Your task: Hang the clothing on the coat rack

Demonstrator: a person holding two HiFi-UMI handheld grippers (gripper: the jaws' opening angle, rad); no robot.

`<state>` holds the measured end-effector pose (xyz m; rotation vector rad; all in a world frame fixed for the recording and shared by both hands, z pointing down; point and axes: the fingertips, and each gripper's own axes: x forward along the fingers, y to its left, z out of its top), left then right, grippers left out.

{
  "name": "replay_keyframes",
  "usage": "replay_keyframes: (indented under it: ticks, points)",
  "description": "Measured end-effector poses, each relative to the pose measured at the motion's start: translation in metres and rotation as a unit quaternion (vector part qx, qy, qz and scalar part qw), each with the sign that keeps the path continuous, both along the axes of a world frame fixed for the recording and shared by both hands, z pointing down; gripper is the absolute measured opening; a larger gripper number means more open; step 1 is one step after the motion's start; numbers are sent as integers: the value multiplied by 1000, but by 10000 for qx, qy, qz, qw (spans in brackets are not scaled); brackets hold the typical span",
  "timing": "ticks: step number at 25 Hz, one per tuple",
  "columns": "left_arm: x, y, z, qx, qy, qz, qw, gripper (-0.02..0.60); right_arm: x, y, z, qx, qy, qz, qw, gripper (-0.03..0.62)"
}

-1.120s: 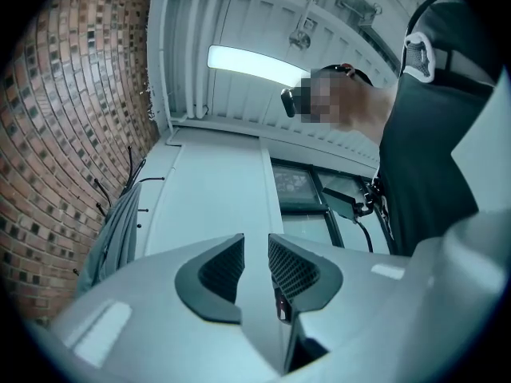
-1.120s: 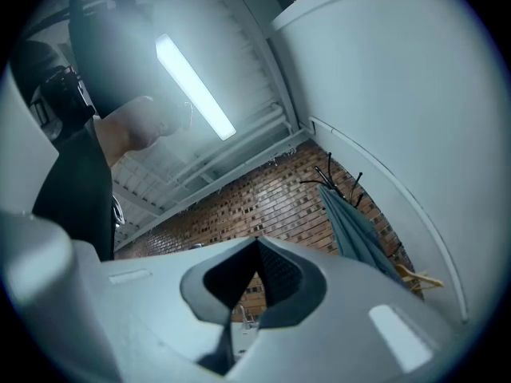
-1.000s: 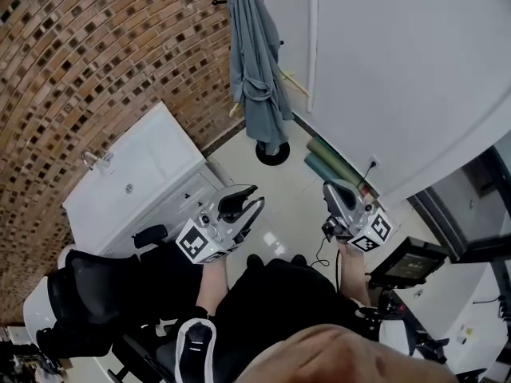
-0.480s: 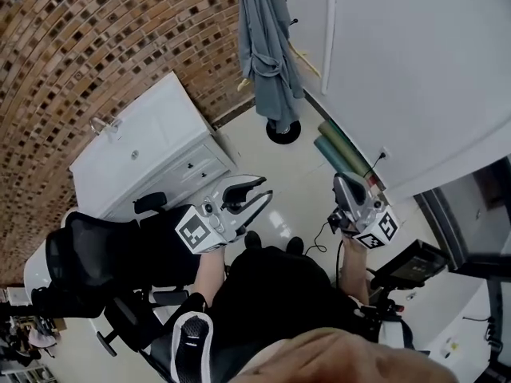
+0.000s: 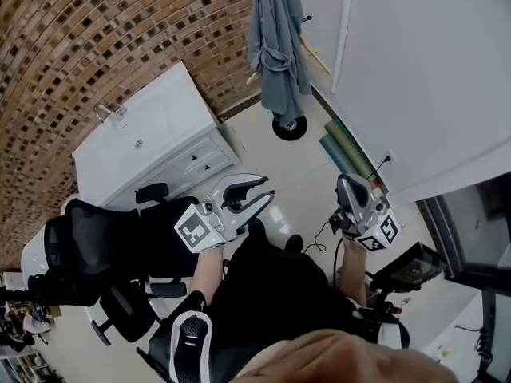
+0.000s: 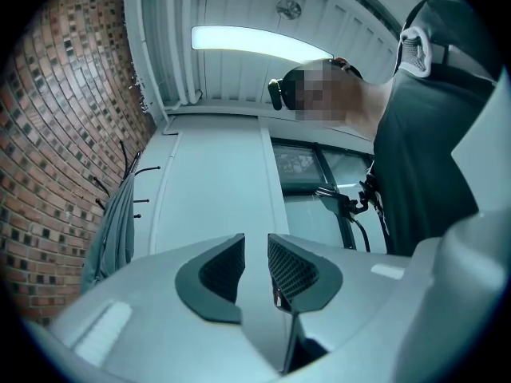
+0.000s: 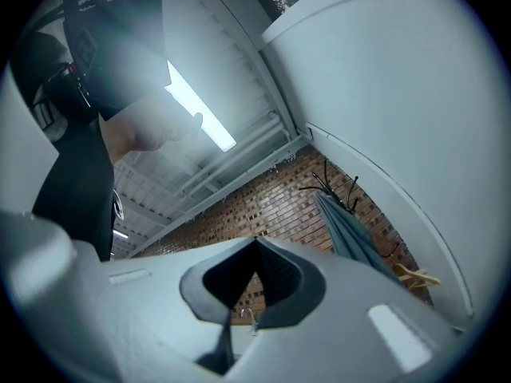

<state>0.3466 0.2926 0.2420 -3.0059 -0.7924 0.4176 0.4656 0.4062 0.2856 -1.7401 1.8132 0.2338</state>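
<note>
Clothing (image 5: 275,46) hanging on coat rack (image 5: 289,126); left gripper (image 5: 255,190) jaws apart, empty; right gripper (image 5: 347,184) closed, empty.

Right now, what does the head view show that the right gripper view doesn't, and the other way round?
Only the head view: the white sink cabinet, the black chair, the coat rack's round base and the left gripper. Only the right gripper view: the ceiling strip light and the right gripper's jaws up close, shut with nothing between them. Both: the grey-blue garment hanging on the rack, and the brick wall.
</note>
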Motion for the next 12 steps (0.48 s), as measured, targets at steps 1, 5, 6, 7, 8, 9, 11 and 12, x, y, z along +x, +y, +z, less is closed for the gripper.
replay_keyframes:
  ticks: [1,5,6,7,8,9,11,12]
  points:
    - [1,-4,2,-37,14,8,10000,95,0,-4,1,-32,21,-8,10000,0]
    - [2,-33,12,-216,183,45,9996,75,-1,-29,7,-207,106,36,9997,0]
    - [2,-44,13,-276,242,58,9993,65,-2,-38,8,-248,130,54,9996,0]
    - [2,-55,14,-331,287,72,9990,62,-4,-48,7,-280,145,67,9995,0]
    - [1,-66,13,-373,325,78,9987,61,-6,-58,6,-303,154,76,9994,0]
    - [0,-78,12,-403,370,81,9985,61,-9,-69,3,-322,166,81,9993,0]
    - [-2,-101,6,-450,486,92,9978,60,-13,-92,-6,-359,234,92,9990,0]
    - [-3,-113,3,-472,548,100,9973,61,-15,-103,-11,-379,279,98,9988,0]
